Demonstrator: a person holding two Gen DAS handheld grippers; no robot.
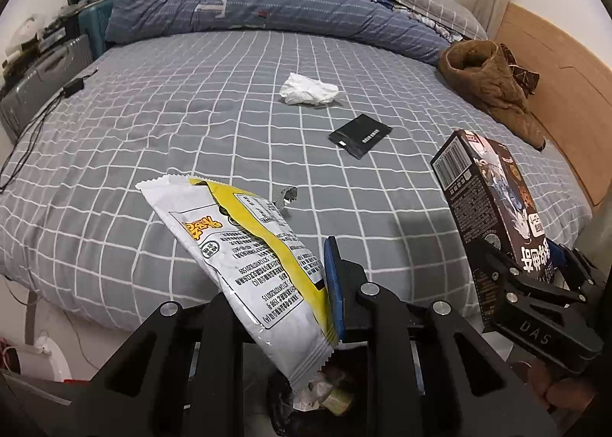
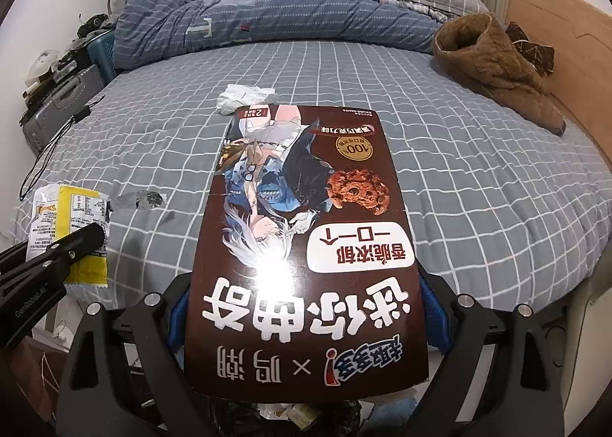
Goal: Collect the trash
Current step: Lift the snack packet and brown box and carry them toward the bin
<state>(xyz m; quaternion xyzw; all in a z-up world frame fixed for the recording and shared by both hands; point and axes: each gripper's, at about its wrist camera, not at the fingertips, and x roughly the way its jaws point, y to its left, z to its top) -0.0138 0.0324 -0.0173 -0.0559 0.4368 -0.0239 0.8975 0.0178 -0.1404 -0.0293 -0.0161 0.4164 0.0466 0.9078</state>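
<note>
My left gripper (image 1: 323,291) is shut on a white and yellow snack wrapper (image 1: 244,245) that sticks up and to the left over the bed's near edge. In the right wrist view that wrapper (image 2: 69,222) shows at the far left with the left gripper (image 2: 91,242) on it. The right gripper (image 2: 306,322) is shut on a brown cookie box (image 2: 306,245), blue pads on both sides; the left wrist view shows the box (image 1: 489,215) upright at the right. A trash bin (image 1: 317,398) with a black liner sits below both grippers. A white tissue (image 1: 308,90), a black packet (image 1: 359,134) and a foil scrap (image 1: 287,196) lie on the bed.
The bed has a grey checked sheet (image 1: 191,123). A blue quilt (image 1: 248,0) is heaped along its far side and a brown coat (image 1: 493,88) lies by the wooden headboard (image 1: 566,85). A grey suitcase (image 1: 42,81) and a black cable (image 1: 34,131) are at the left.
</note>
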